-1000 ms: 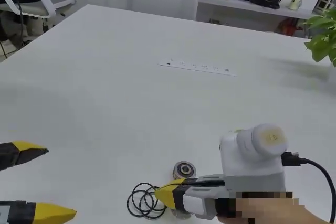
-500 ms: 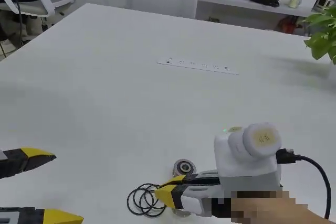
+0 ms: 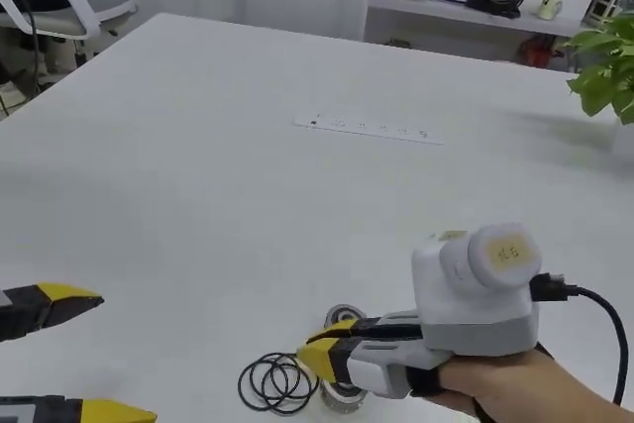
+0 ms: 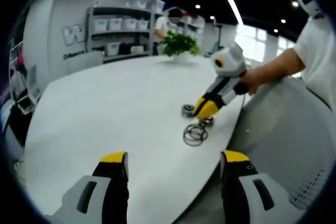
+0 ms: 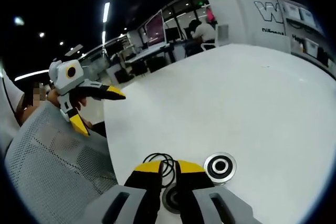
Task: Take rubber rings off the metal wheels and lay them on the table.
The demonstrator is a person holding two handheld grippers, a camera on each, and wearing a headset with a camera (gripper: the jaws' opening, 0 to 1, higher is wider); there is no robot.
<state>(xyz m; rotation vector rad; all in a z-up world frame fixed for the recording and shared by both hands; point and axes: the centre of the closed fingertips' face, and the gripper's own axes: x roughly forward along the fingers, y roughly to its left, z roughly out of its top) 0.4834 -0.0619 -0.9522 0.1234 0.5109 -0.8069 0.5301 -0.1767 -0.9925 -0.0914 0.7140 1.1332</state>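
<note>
**Progress.** Rubber rings point(image 3: 277, 381): I count several thin black loops, overlapping in a loose heap flat on the bench point(image 3: 297, 195), close to its near edge. I judge that much done.

Metal wheels, two:
- The far wheel point(image 3: 343, 316) lies flat just beyond the heap, toward the bench's middle. In the right gripper view it shows a dark band on its face. I cannot tell whether that is a ring left to pull.
- The near wheel point(image 3: 342, 396) sits beside the heap, hard by the near edge and partly under my right tool. Its rim is too hidden to judge.

I would put the task well along, with these two wheels left to check or strip.

**Tongs.**
- Right gripper point(image 3: 317, 359): the jaws are drawn together to a thin slit, with the tips low over the near wheel and next to the heap. I cannot make out whether a ring is nipped between them.
- Left gripper point(image 4: 173, 158): the jaws are spread wide and hold nothing. It hangs over the near edge, well apart from the rings and wheels.
</note>
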